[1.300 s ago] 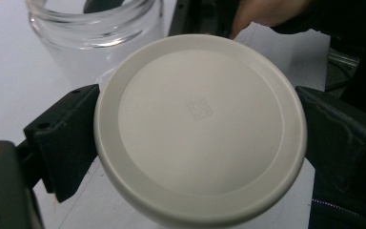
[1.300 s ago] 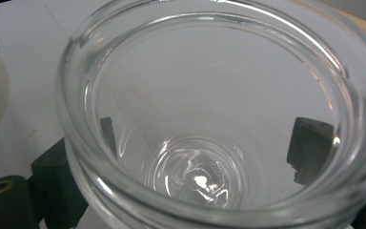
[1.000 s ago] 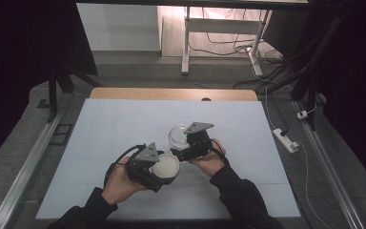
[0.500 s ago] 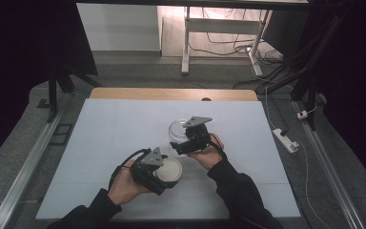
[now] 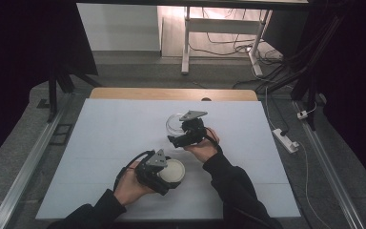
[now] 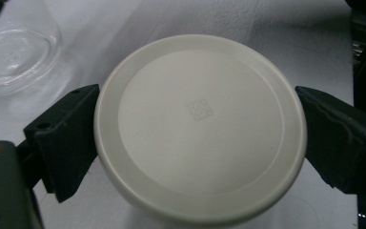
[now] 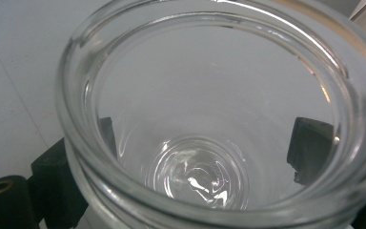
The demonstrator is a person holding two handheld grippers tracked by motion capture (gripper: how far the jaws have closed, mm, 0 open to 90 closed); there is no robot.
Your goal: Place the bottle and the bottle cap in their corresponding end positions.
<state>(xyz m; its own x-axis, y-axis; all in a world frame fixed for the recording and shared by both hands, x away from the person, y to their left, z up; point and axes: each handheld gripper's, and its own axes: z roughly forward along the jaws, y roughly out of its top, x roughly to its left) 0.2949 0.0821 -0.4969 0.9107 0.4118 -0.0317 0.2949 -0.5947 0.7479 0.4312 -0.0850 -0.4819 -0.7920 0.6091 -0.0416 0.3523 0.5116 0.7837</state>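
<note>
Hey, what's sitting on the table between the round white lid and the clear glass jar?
Nothing: in the high view, bare white tabletop separates the round white lid from the clear glass jar.

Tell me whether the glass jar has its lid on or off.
Off. The glass jar gapes open and looks empty between the right gripper jaws, while the left gripper clamps the white lid apart from it.

Lab recording bay — white table (image 5: 124, 138), dark curtains (image 5: 24, 57), floor cables (image 5: 228, 40), power strip (image 5: 284, 140)
</note>
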